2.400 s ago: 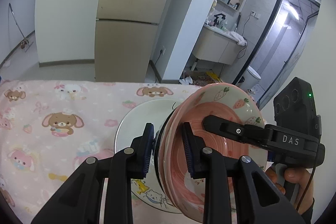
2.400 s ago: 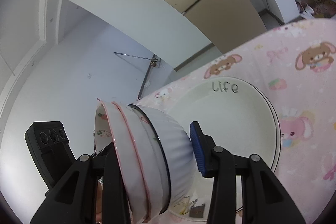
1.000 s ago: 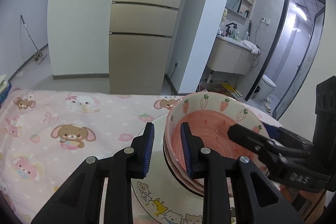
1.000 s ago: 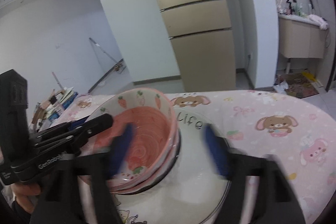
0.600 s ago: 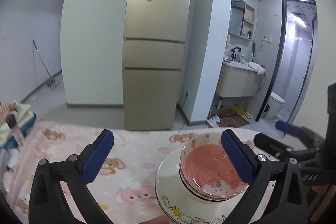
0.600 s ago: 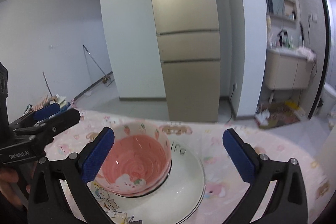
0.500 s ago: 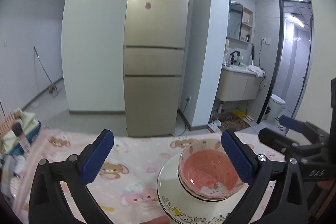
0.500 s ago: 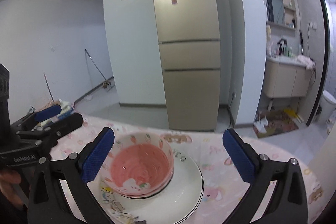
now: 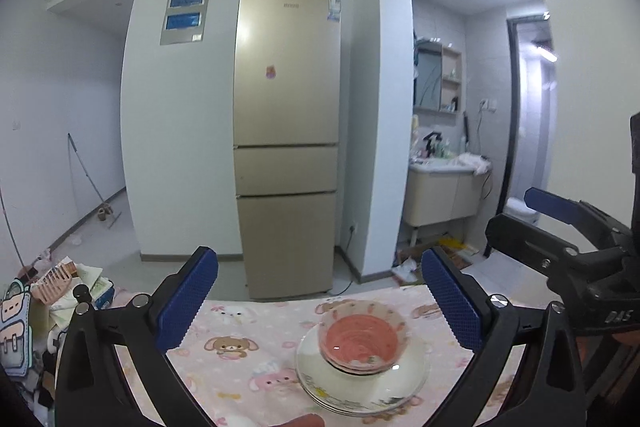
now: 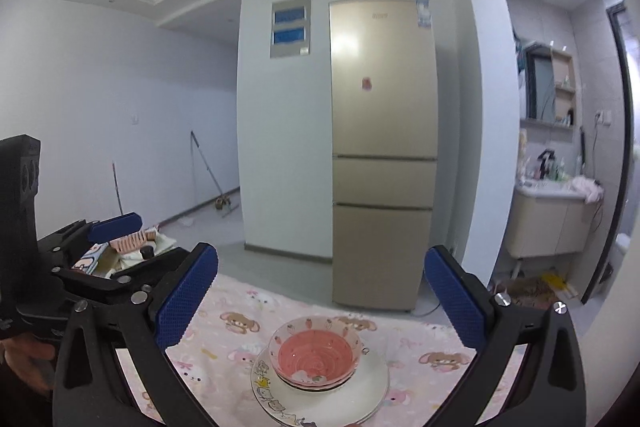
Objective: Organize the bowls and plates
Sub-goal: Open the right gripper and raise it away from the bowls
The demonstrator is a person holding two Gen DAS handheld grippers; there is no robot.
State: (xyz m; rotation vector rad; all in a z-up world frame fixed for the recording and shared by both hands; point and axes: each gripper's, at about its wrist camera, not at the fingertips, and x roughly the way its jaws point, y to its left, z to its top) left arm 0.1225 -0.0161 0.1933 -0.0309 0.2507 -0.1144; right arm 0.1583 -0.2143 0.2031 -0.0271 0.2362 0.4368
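The left gripper (image 9: 318,297) is spread wide with nothing between its blue pads. The right gripper (image 10: 320,295) is the same, wide apart and holding nothing. Both sets of jaws have just been opening, and no dish sits between them.

Below and ahead of both, the nested pink bowls with strawberry and carrot rims (image 10: 314,353) sit inside the stack of wide white plates with little cartoon pictures (image 10: 376,393). The stack rests on the pink tablecloth printed with bunnies and bears (image 9: 236,359). It looks like three bowls, but the view is too small to be sure.

The step now seems to be letting go and backing off. To do it well, both hands should pull straight away, keeping the pads clear of the bowl rims, so nothing gets bumped. The bowls sit a bit off to one side of the plates, so a knock there could make them slide.

Off to the left is a pile of small things with a pink comb (image 9: 52,281). Far behind the table stands a tall gold fridge (image 9: 286,143).
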